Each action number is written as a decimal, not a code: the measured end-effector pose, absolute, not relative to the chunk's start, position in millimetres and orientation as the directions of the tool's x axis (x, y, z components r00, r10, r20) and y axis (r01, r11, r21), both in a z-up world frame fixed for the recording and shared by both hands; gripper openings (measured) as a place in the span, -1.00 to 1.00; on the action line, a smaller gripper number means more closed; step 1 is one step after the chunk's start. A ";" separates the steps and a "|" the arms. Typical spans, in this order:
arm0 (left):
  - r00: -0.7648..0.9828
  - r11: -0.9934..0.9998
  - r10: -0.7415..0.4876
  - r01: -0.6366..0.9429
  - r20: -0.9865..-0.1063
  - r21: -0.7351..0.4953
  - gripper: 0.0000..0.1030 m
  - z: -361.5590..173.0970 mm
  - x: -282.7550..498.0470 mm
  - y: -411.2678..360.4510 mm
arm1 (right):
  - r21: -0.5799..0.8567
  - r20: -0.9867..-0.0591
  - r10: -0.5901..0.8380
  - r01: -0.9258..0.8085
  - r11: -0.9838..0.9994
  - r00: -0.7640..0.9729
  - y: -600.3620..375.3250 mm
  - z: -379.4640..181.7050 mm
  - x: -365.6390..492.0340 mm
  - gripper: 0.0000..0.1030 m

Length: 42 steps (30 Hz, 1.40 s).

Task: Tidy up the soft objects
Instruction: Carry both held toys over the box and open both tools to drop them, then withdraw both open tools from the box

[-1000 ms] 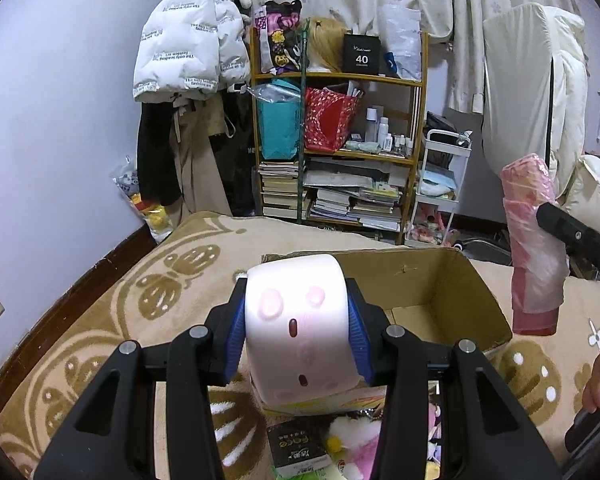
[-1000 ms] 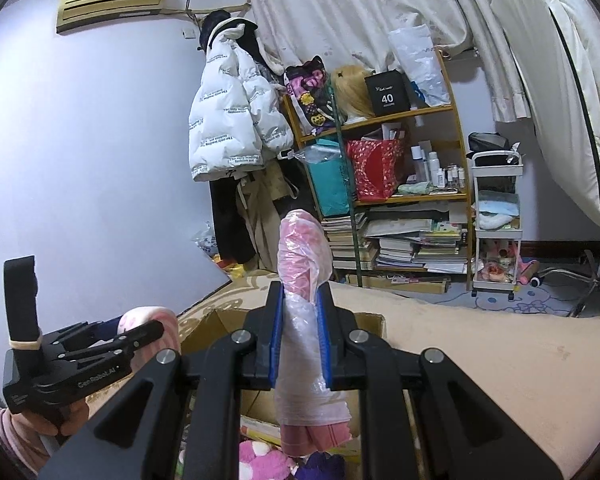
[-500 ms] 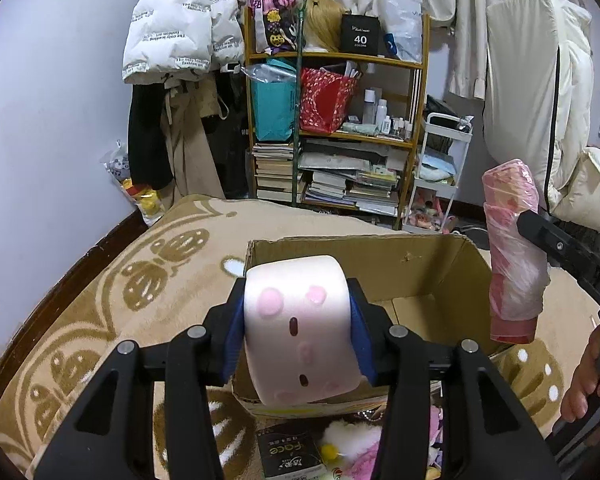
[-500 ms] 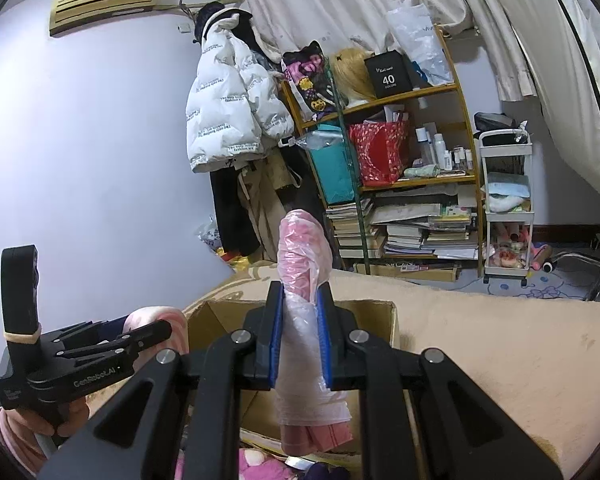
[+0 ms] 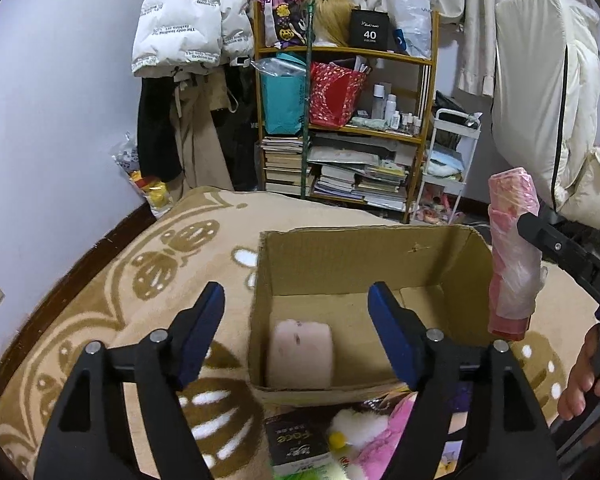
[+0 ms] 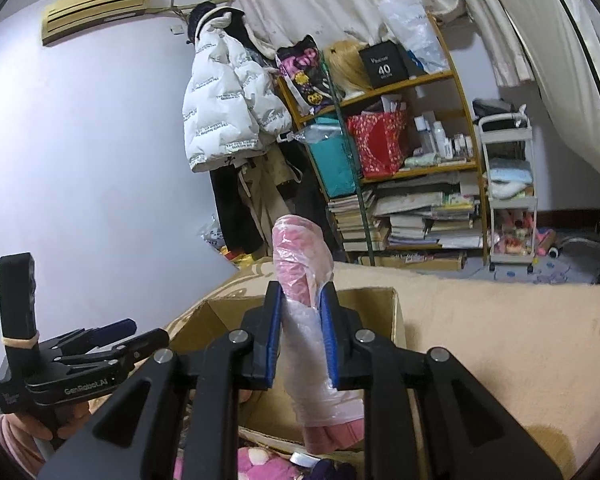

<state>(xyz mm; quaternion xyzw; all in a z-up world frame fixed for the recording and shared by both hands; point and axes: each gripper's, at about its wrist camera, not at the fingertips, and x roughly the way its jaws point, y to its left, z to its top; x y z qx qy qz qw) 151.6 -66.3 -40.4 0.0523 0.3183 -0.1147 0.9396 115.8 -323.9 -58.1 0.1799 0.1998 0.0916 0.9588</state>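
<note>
The left gripper point(image 5: 296, 336) gapes empty above the brown cardboard box point(image 5: 440, 248), where the pale pink squishy block point(image 5: 301, 354) lies. The right gripper point(image 6: 300, 344) clamps a plastic-wrapped pink roll point(image 6: 304, 280); plush toys point(image 5: 372, 436) crowd the box's near side.

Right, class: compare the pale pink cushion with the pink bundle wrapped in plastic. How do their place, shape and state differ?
The pale pink cushion lies on the floor of the cardboard box, free of the open left gripper; the pink bundle hangs upright above the box, clamped in the right gripper. The cushion is blocky and bare; the bundle is long, narrow and plastic-wrapped. Both are pink.
</note>
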 end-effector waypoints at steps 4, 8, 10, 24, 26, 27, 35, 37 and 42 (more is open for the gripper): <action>0.782 0.973 -0.130 0.218 -0.610 0.072 0.66 -37.3 143.6 -62.1 | 0.393 -0.358 0.261 -0.109 0.913 0.896 -323.8 -60.9 115.1 -0.57; 0.767 0.978 -0.092 0.188 -0.635 0.086 0.75 -37.3 141.2 -55.9 | 0.396 -0.358 0.253 -0.099 0.913 0.898 -323.6 -59.8 112.1 -0.36; 0.755 0.981 -0.080 0.174 -0.651 0.081 0.77 -37.2 140.1 -50.7 | 0.399 -0.369 0.246 -0.087 0.913 0.896 -324.7 -60.4 109.9 -0.30; 0.693 0.988 -0.048 0.137 -0.719 0.066 0.93 -36.5 110.0 -21.8 | 0.404 -0.470 0.164 0.046 0.914 0.867 -334.1 -56.4 73.9 0.76; 0.686 0.987 -0.044 0.142 -0.726 0.074 0.94 -35.8 106.0 -21.7 | 0.409 -0.477 0.162 0.055 0.911 0.864 -335.1 -54.5 68.1 0.80; 0.683 0.987 -0.042 0.143 -0.729 0.078 0.94 -35.9 104.7 -22.1 | 0.411 -0.480 0.161 0.058 0.910 0.863 -335.1 -53.8 65.0 0.85; 0.622 0.985 -0.036 0.155 -0.782 0.078 0.94 -44.3 102.5 -22.2 | 0.392 -0.529 0.151 0.082 0.916 0.835 -330.2 -54.7 50.9 1.00; 0.612 0.986 -0.034 0.152 -0.790 0.076 0.94 -48.0 103.5 -21.3 | 0.384 -0.549 0.149 0.089 0.919 0.823 -327.8 -57.7 50.7 1.00; 0.576 0.989 -0.053 0.143 -0.816 0.037 0.94 -58.3 111.9 -17.7 | 0.362 -0.596 0.152 0.095 0.927 0.788 -322.0 -69.3 53.8 1.00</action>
